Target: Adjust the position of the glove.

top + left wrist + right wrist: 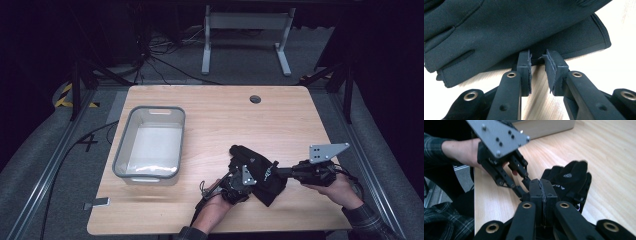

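We see a wooden table (pixel 210 120) carrying a grey bin (pixel 149 143) at its left, which looks empty or nearly so. Near the front edge lies a pair of black gloves (pixel 260 172), stacked one on the other. The right gripper (pixel 274 171) reaches in from the right, its jaws pressed together, apparently pinching the gloves' edge, though the contact is hidden. The left gripper (pixel 537 60) has its jaws slightly parted at the lower glove's hem, not yet clamped. We judge that, if the gloves belong in the bin, lifting and transfer remain.
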Demonstrator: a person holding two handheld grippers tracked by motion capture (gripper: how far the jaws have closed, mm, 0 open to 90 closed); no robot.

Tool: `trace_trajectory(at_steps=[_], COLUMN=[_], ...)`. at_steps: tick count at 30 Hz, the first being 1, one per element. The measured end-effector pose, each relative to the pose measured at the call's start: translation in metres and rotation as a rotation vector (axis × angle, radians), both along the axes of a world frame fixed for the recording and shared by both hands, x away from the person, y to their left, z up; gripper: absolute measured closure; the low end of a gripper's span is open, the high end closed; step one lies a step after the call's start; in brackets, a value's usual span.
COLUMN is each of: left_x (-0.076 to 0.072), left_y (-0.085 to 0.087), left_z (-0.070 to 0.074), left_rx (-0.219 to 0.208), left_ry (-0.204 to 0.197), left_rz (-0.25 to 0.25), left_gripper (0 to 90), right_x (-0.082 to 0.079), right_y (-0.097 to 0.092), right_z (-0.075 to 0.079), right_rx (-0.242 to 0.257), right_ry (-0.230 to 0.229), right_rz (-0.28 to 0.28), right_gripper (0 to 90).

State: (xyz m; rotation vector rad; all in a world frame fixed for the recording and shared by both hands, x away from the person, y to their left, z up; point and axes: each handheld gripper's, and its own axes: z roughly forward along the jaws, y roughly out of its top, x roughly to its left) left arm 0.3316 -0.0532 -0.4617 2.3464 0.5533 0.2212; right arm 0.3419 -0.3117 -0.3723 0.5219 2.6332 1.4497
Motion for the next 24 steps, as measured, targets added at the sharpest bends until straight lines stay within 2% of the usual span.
trace_trajectory(at_steps=[3,6,8,9,10,11,16,18,21,24], left_x=[0.000,0.000,0.000,0.000,0.001,0.001,0.002,0.002,0.002,0.003], left_y=[0.000,0.001,0.004,0.004,0.007,0.007,0.014,0.018,0.025,0.033], left_z=[0.000,0.000,0.001,0.001,0.002,0.002,0.005,0.006,0.008,0.011], left_rx=[-0.001,0.003,0.010,0.010,-0.002,-0.002,-0.026,-0.025,-0.029,-0.041], left_ry=[-0.002,-0.001,0.004,0.004,0.007,0.007,0.013,0.011,0.008,0.011], left_rz=[0.008,0.014,0.022,0.022,0.032,0.032,0.055,0.064,0.078,0.097], left_gripper=[74.6,74.5,74.0,74.0,74.0,74.0,72.3,70.5,68.4,68.0], right_x=[-0.001,-0.001,0.000,0.000,0.001,0.001,0.005,0.007,0.007,0.009], right_y=[0.002,0.004,0.003,0.003,0.001,0.001,-0.005,-0.009,-0.014,-0.017], right_z=[0.006,0.005,-0.005,-0.005,-0.013,-0.013,-0.032,-0.037,-0.036,-0.035], right_rx=[0.012,0.002,-0.025,-0.025,-0.040,-0.040,-0.100,-0.102,-0.108,-0.101], right_ry=[-0.012,-0.016,0.009,0.009,0.032,0.032,0.077,0.094,0.094,0.088], right_rz=[0.003,0.005,-0.003,-0.003,-0.007,-0.007,-0.033,-0.037,-0.049,-0.060], right_gripper=[90.0,90.0,90.0,90.0,90.0,90.0,89.1,84.7,79.4,81.1])
